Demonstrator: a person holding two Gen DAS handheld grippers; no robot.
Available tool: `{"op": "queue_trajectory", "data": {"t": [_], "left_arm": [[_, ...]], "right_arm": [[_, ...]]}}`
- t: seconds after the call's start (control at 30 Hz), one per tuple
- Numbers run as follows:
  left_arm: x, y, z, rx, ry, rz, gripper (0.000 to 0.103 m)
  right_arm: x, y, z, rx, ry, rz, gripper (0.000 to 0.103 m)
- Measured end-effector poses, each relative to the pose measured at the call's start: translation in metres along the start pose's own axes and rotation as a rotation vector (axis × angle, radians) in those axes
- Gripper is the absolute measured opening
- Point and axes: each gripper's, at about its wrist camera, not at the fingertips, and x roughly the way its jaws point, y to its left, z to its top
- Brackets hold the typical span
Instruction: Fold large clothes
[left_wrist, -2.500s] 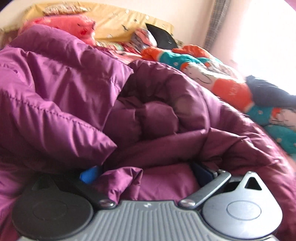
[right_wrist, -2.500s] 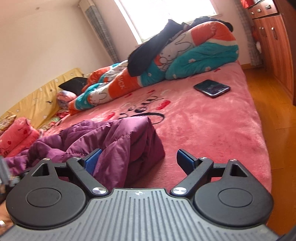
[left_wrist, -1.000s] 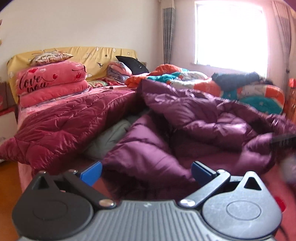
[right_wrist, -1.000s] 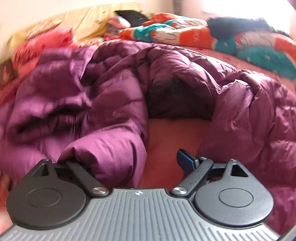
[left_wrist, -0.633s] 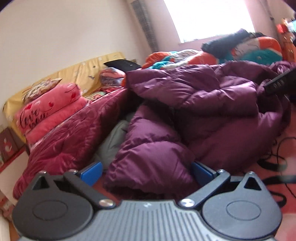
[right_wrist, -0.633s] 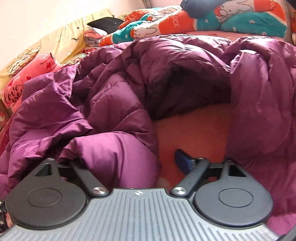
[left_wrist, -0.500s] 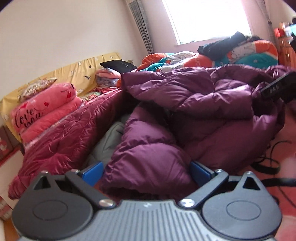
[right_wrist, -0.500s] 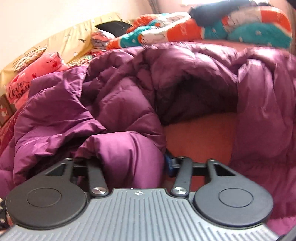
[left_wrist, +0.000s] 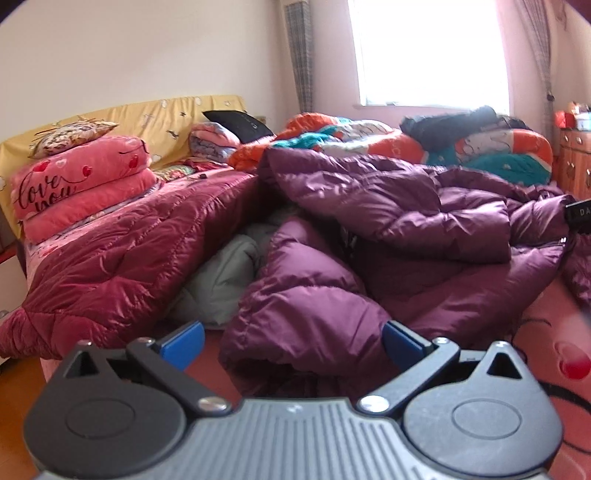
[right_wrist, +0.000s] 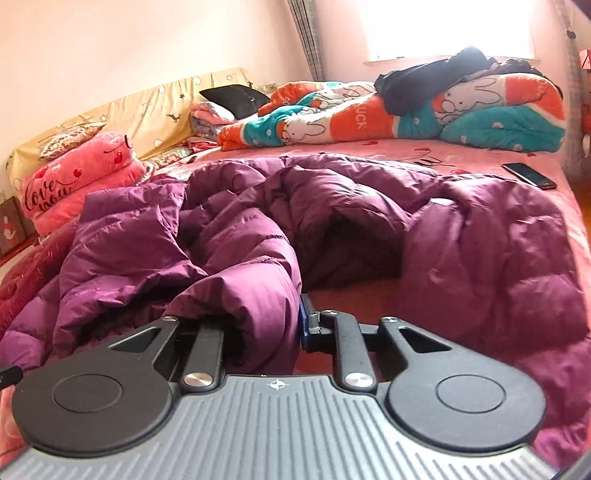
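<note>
With its jaws just closed to pinch a puffy fold of the purple down coat (right_wrist: 332, 221) heaped on the pink bed (right_wrist: 480, 155), the right gripper (right_wrist: 258, 325) seems mid-grasp, while the left gripper (left_wrist: 291, 339) straddles a sleeve end, spread, and likely must clamp before both lift.

Purple puffer coat (right_wrist: 369, 206) lies crumpled, unfolded, on pink bed (right_wrist: 480, 158).

We note daylight from the window (left_wrist: 428, 55) upper right, blown to white glare; fisheye bends edges, dark corners, mild softness throughout.
</note>
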Motion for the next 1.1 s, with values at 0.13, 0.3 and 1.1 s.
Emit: {"op": "queue_trajectory", "data": {"t": [0.13, 0.3, 1.1], "left_arm": [[-0.001, 0.000, -0.002, 0.040, 0.011, -0.010, 0.102], [0.009, -0.001, -0.005, 0.076, 0.048, 0.030, 0.102], [0.012, -0.008, 0.000, 0.113, 0.030, 0.039, 0.102]], "right_arm": [[0.002, 0.000, -0.008, -0.002, 0.027, -0.018, 0.023], [-0.001, -0.003, -0.031, 0.019, 0.104, -0.045, 0.042], [0.059, -0.125, 0.013, -0.334, 0.104, -0.337, 0.070]]}}
